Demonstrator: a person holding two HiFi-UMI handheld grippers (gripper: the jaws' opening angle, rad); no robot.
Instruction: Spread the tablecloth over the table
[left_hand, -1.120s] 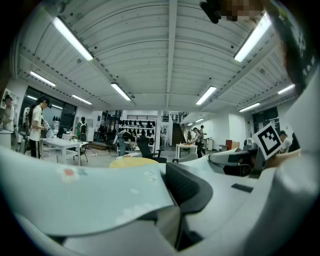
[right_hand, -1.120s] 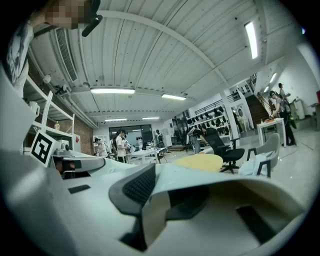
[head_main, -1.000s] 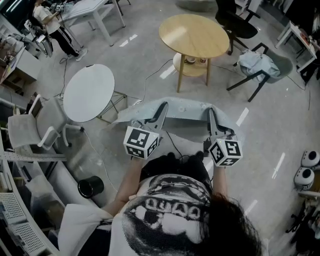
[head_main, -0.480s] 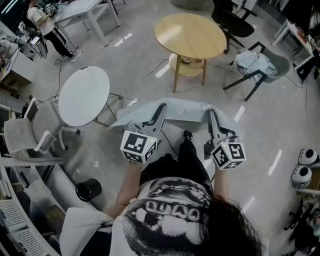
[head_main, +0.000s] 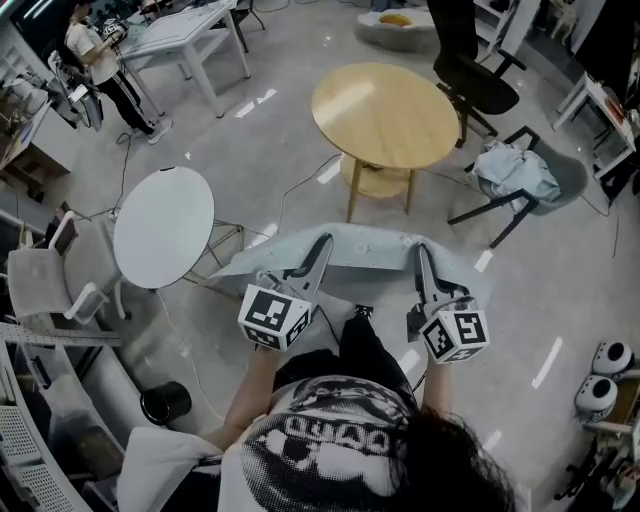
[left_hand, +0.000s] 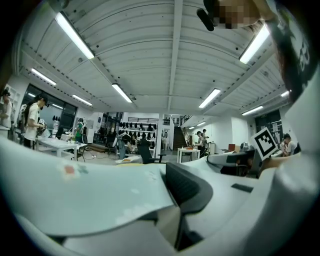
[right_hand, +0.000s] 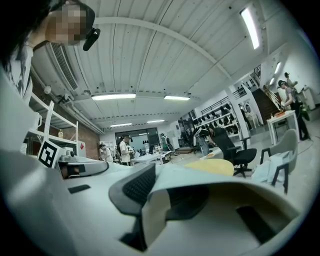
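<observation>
While the person stands on the grey floor (head_main: 250, 130) with both arms held out level, the left gripper (head_main: 322, 243) and the right gripper (head_main: 421, 250) each pinch one near corner of the tablecloth (head_main: 365, 240), a pale blue-grey sheet. Seen from the left gripper view, the cloth's edge lies clamped between that gripper's jaws and spreads away to the left as a broad flat sheet with a few faint coloured marks. From the right gripper view, a folded flap of the same cloth is caught between the dark ribbed pads, the rest draping over the far jaw. Between the two grippers the cloth hangs taut in the air as a long band, its left end trailing out past the left gripper toward the white round table (head_main: 163, 225). Well apart from the cloth, on the far side, stands the round wooden table (head_main: 385, 100), its top bare and a lower shelf showing beneath it. To its right sit a black office chair (head_main: 480, 75) and a second chair (head_main: 520, 185) heaped with pale fabric. A black bucket (head_main: 165, 402) stands on the near left.
</observation>
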